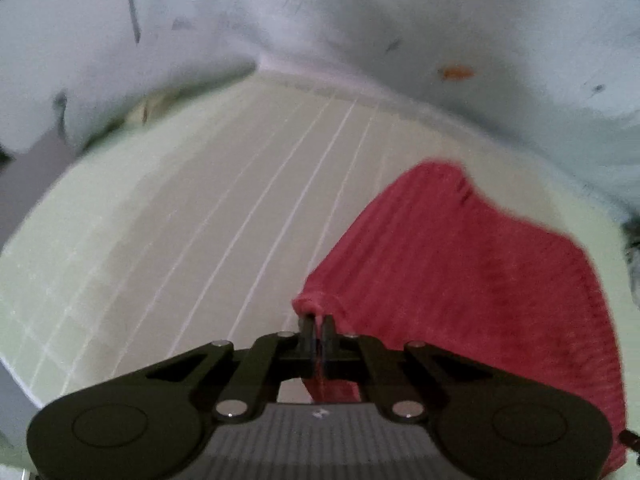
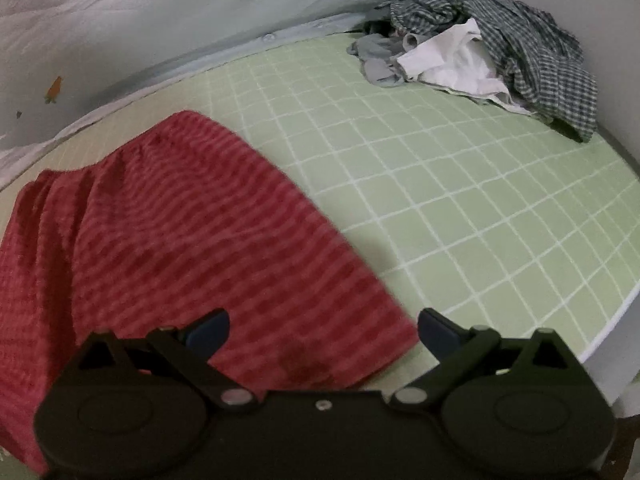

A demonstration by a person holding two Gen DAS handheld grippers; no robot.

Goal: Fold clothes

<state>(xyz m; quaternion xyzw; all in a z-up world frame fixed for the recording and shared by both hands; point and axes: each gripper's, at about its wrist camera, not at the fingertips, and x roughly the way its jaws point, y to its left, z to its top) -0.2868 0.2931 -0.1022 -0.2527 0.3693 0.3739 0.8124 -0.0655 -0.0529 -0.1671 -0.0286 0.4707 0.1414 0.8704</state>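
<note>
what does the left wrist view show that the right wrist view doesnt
Only the left wrist view shows the left gripper shut on a corner of the red striped knit garment.

Only the right wrist view shows the open right gripper and the pile of checked, white and grey clothes.

Both show the red garment on the green grid-patterned sheet and the pale blue bedding.

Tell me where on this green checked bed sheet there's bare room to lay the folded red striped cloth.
The widest bare patch of the green checked sheet lies between the red striped cloth and the pile of checked, white and grey clothes. Left of the cloth the sheet is also bare up to the pale blue bedding. The far right corner is crowded.
</note>
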